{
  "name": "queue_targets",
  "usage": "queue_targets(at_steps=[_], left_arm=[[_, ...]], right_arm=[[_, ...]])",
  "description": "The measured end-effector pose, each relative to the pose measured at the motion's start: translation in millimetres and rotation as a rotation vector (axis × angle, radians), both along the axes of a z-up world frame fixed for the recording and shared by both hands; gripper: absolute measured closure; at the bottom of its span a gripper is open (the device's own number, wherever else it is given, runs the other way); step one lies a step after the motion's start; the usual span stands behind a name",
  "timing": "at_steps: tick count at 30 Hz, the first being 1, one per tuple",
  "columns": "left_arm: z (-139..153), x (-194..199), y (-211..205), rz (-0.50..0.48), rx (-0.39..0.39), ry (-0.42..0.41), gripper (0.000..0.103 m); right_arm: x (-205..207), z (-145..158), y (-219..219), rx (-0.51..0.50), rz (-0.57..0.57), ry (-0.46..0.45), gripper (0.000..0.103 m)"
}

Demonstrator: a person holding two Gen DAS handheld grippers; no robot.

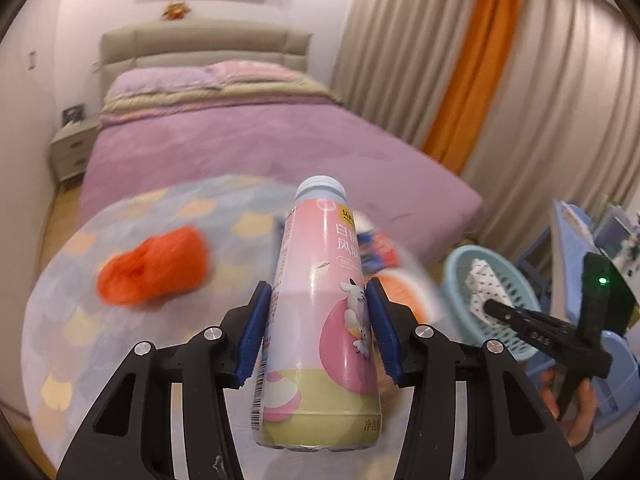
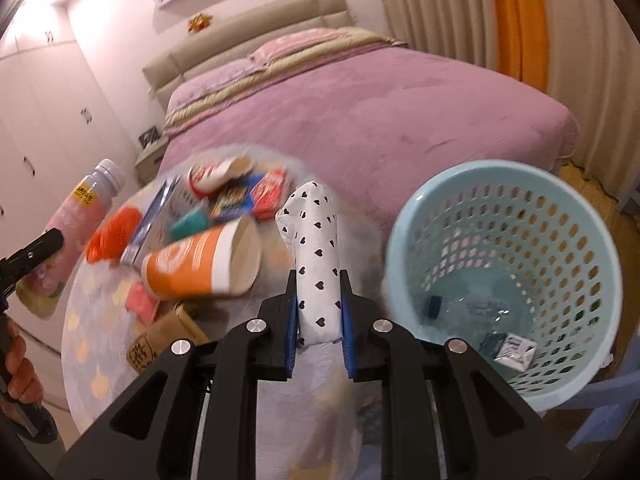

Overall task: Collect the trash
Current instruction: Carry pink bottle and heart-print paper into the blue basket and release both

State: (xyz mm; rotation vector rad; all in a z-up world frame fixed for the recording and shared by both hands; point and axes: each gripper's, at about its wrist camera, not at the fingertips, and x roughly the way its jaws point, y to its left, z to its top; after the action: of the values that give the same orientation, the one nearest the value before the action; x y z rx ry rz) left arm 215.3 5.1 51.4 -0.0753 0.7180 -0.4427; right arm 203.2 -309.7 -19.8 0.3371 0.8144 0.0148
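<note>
My left gripper (image 1: 320, 300) is shut on a pink and yellow drink bottle (image 1: 320, 320) with a pale cap, lifted above the round patterned table (image 1: 80, 340). The same bottle (image 2: 72, 224) shows at the left of the right wrist view. My right gripper (image 2: 318, 300) is shut on a crumpled white wrapper with black hearts (image 2: 314, 252), held upright beside the light blue perforated basket (image 2: 500, 256). That wrapper (image 1: 486, 286) and the right gripper's body (image 1: 536, 328) appear in front of the basket (image 1: 460, 268) in the left wrist view.
On the table lie an orange paper cup (image 2: 200, 264) on its side, an orange fuzzy lump (image 1: 154, 268), red and blue packets (image 2: 256, 196), a teal item (image 2: 188, 220) and a brown carton (image 2: 168, 336). Small scraps (image 2: 512, 350) lie in the basket. A purple bed (image 2: 360, 120) stands behind.
</note>
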Motion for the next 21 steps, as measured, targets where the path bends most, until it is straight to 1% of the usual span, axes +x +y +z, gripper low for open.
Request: queue_targets(at_steps=[4, 9, 12, 16, 18, 21], left_arm=[[12.2, 1.5, -45.2, -0.087, -0.016, -0.035, 0.056], [12.1, 11.8, -103.7, -0.187, -0.043, -0.026, 0.056], [4.8, 21.4, -141.2, -0.234, -0.063, 0.003, 0.056], [-8.6, 26.2, -184.9, -0.284, -0.058, 0.030, 0.056], [-18.2, 28.3, -205.3, -0.312, -0.056, 0.054, 0.056], [-37.5, 32.1, -231.1, -0.336, -0.045, 0.093, 0.056]], right_arm=[[-6.6, 9.8, -23.1, -0.004, -0.057, -0.026, 0.087], [-14.4, 17.3, -60.7, -0.017, -0.146, -0.041, 0.087], [-18.2, 15.5, -80.9, -0.009, -0.194, -0.037, 0.087], [-19.4, 5.3, -106.8, 0.005, -0.263, -0.007, 0.087], [-18.8, -3.4, -119.2, 0.001, -0.310, 0.028, 0.087], [-17.7, -20.0, -137.5, 0.031, -0.352, 0.070, 0.087]])
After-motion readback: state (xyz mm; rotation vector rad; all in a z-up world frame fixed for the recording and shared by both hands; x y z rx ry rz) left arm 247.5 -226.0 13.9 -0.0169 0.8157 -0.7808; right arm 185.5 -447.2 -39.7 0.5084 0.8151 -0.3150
